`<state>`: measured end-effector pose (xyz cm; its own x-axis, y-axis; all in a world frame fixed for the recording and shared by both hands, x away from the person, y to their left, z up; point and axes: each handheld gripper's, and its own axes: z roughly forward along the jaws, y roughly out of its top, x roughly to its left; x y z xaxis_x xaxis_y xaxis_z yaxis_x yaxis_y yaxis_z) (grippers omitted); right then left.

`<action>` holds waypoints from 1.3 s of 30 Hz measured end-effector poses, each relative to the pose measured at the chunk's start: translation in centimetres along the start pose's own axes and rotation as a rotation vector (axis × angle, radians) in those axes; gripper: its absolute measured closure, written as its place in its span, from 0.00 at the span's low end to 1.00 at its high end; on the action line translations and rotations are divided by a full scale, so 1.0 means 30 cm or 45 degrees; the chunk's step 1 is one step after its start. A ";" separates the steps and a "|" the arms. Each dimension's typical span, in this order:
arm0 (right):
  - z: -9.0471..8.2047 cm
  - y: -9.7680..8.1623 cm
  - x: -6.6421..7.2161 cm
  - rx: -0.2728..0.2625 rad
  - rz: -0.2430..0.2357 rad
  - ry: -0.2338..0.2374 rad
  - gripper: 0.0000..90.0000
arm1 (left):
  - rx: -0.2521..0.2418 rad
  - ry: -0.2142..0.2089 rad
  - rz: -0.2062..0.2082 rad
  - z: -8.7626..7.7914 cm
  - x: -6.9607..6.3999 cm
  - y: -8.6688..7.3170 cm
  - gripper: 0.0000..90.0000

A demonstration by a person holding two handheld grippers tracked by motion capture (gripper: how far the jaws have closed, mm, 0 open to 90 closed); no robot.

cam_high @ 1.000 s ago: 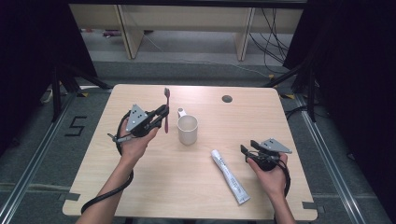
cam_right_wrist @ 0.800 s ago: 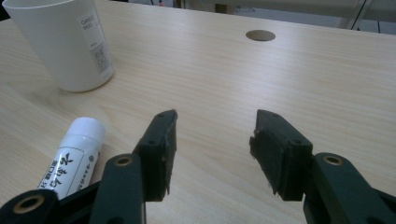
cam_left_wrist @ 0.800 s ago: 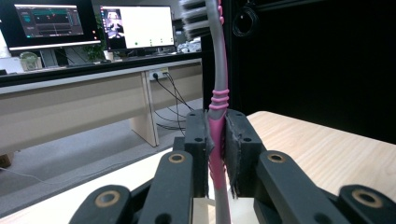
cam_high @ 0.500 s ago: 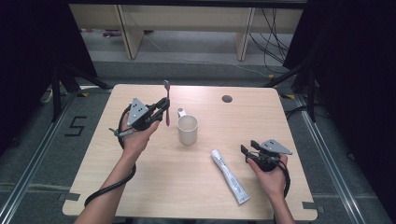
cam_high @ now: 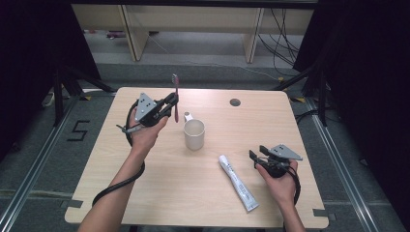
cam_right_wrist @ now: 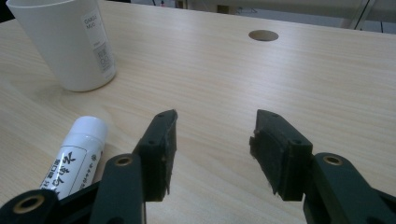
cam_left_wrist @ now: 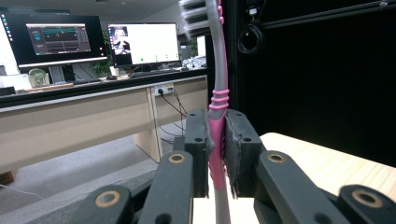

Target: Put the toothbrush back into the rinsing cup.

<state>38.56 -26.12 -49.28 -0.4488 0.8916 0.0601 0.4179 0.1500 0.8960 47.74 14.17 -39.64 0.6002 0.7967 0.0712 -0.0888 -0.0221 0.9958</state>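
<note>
A pink and grey toothbrush (cam_high: 175, 96) stands upright in my left gripper (cam_high: 169, 105), bristles at the top, held in the air to the left of the white mug (cam_high: 194, 134). In the left gripper view both pads clamp the pink handle of the toothbrush (cam_left_wrist: 217, 112), so the left gripper (cam_left_wrist: 217, 154) is shut on it. A white toothpaste tube (cam_high: 239, 182) lies on the table at the front right. My right gripper (cam_high: 257, 155) rests just right of the tube, open with nothing between its fingers. The right gripper view has the right gripper (cam_right_wrist: 212, 154) over bare wood, the tube (cam_right_wrist: 77, 156) at its left, the mug (cam_right_wrist: 70, 42) beyond.
The light wooden table (cam_high: 145, 193) has a round cable hole (cam_high: 235, 102) near its far edge. Desk legs and cables stand on the floor behind the table. A black cable loops from my left forearm over the table's front left.
My left hand has lifted the toothbrush a little higher and toward the far side. The right hand, the mug and the tube have not moved.
</note>
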 end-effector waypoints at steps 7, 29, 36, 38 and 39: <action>0.000 -0.001 -0.003 -0.008 0.006 0.000 0.55 | -0.014 -0.006 0.003 0.027 0.000 0.016 0.89; -0.004 0.001 -0.012 -0.012 -0.018 -0.015 0.55 | -0.044 0.010 -0.016 0.092 0.028 0.032 0.89; -0.007 -0.001 -0.002 0.003 0.046 -0.011 0.55 | -0.051 0.018 -0.023 0.106 0.028 0.033 0.89; -0.008 -0.001 -0.002 0.003 0.048 -0.011 0.55 | -0.053 0.020 -0.018 0.112 0.029 0.034 0.89; -0.002 -0.002 -0.002 -0.018 0.046 0.002 0.55 | -0.052 0.022 -0.018 0.115 0.029 0.034 0.89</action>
<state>38.52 -26.22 -49.31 -0.4349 0.8956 0.0932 0.4226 0.1116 0.8994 50.92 12.76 -38.37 0.5879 0.8070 0.0559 -0.1128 0.0134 0.9935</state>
